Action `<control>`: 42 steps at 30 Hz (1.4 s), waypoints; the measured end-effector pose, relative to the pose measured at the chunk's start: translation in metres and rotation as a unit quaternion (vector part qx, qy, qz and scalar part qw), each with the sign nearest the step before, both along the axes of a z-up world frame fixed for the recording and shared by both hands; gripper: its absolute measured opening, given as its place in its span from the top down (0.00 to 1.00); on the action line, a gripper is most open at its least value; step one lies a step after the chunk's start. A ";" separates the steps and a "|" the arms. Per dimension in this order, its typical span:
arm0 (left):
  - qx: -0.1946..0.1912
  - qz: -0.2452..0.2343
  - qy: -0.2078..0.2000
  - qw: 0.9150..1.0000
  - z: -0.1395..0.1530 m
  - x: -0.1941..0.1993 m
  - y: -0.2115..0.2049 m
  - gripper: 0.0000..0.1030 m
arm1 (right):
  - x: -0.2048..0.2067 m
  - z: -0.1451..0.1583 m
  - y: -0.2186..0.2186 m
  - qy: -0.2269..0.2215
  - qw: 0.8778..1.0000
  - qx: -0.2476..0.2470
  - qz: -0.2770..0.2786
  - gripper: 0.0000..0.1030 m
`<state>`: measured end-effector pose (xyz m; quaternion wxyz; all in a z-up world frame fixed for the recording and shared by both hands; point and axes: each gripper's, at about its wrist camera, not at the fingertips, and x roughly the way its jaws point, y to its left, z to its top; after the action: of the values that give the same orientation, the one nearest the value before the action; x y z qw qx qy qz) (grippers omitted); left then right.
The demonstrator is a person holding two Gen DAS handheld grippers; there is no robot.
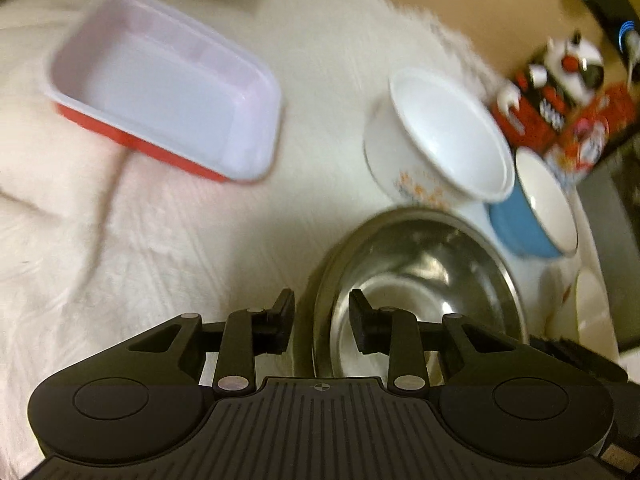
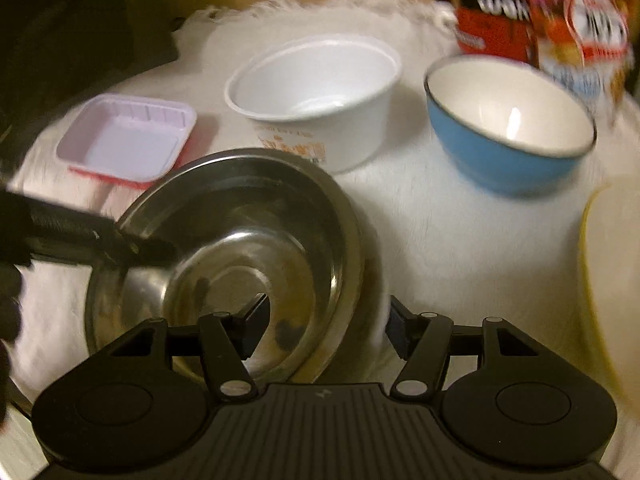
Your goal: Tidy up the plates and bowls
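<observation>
A steel bowl (image 1: 420,272) (image 2: 240,240) sits on the white cloth, tilted. My left gripper (image 1: 320,320) is open with its jaws astride the bowl's near rim, one inside and one outside; it shows as a dark arm in the right wrist view (image 2: 132,246). My right gripper (image 2: 326,330) is open astride the bowl's right rim. Beyond stand a white paper bowl (image 1: 440,136) (image 2: 316,92), a blue bowl (image 1: 536,208) (image 2: 508,120) and a red-and-white rectangular tray (image 1: 160,88) (image 2: 124,144).
A fluffy white cloth (image 1: 160,260) (image 2: 440,220) covers the surface. Red snack boxes (image 1: 560,100) (image 2: 560,12) stand at the back right. A pale yellow plate rim (image 2: 608,280) lies at the right edge; a white dish (image 1: 592,312) lies at the right.
</observation>
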<state>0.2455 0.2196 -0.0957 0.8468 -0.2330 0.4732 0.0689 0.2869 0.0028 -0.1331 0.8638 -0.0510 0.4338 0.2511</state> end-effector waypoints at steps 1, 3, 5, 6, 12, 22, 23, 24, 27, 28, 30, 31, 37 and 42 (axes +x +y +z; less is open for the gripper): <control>0.010 0.014 -0.012 1.000 0.005 -0.006 -0.001 0.69 | -0.001 0.003 -0.003 -0.011 1.000 -0.002 0.007 0.40; 0.027 0.039 -0.037 0.998 0.016 -0.019 -0.005 0.69 | -0.002 0.008 -0.008 -0.027 1.000 -0.001 0.013 0.40; 0.027 0.045 -0.060 0.997 0.026 -0.032 -0.006 0.69 | -0.003 0.015 -0.011 -0.040 0.999 0.000 0.007 0.40; 0.031 0.042 -0.075 0.996 0.030 -0.037 -0.007 0.69 | -0.005 0.019 -0.014 -0.048 0.999 0.003 0.001 0.40; 0.036 0.037 -0.153 0.987 0.049 -0.050 -0.018 0.69 | -0.023 0.044 -0.026 -0.091 0.994 0.001 -0.060 0.35; -0.083 -0.143 -0.152 0.974 0.048 -0.007 -0.107 0.69 | -0.063 0.071 -0.086 -0.110 0.979 -0.083 -0.151 0.28; -0.091 -0.159 -0.142 0.973 0.047 -0.001 -0.117 0.69 | -0.064 0.074 -0.097 -0.109 0.979 -0.087 -0.150 0.28; -0.095 -0.175 -0.136 0.970 0.047 0.004 -0.128 0.69 | -0.063 0.078 -0.109 -0.101 0.980 -0.086 -0.151 0.28; -0.088 -0.222 -0.116 0.964 0.037 0.020 -0.163 0.69 | -0.057 0.082 -0.150 -0.074 0.978 -0.048 -0.189 0.28; -0.087 -0.227 -0.112 0.963 0.031 0.027 -0.175 0.69 | -0.054 0.081 -0.163 -0.067 0.977 -0.039 -0.201 0.28; -0.079 -0.223 -0.106 0.966 0.021 0.042 -0.194 0.69 | -0.048 0.071 -0.181 -0.060 0.976 -0.044 -0.202 0.28; -0.075 -0.217 -0.103 0.968 0.016 0.047 -0.200 0.69 | -0.045 0.065 -0.186 -0.062 0.976 -0.056 -0.199 0.30; -0.054 -0.182 -0.047 0.981 0.000 0.079 -0.227 0.69 | -0.013 0.045 -0.224 -0.047 0.976 -0.033 -0.211 0.43; -0.051 -0.166 -0.034 0.984 -0.014 0.098 -0.242 0.69 | 0.030 0.025 -0.228 -0.038 0.977 -0.024 -0.208 0.49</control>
<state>0.3437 -0.0223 -0.1093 0.8490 -0.1959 0.4795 -0.1045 0.3170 -0.2254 -0.1081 0.9117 0.0099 0.4074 0.0532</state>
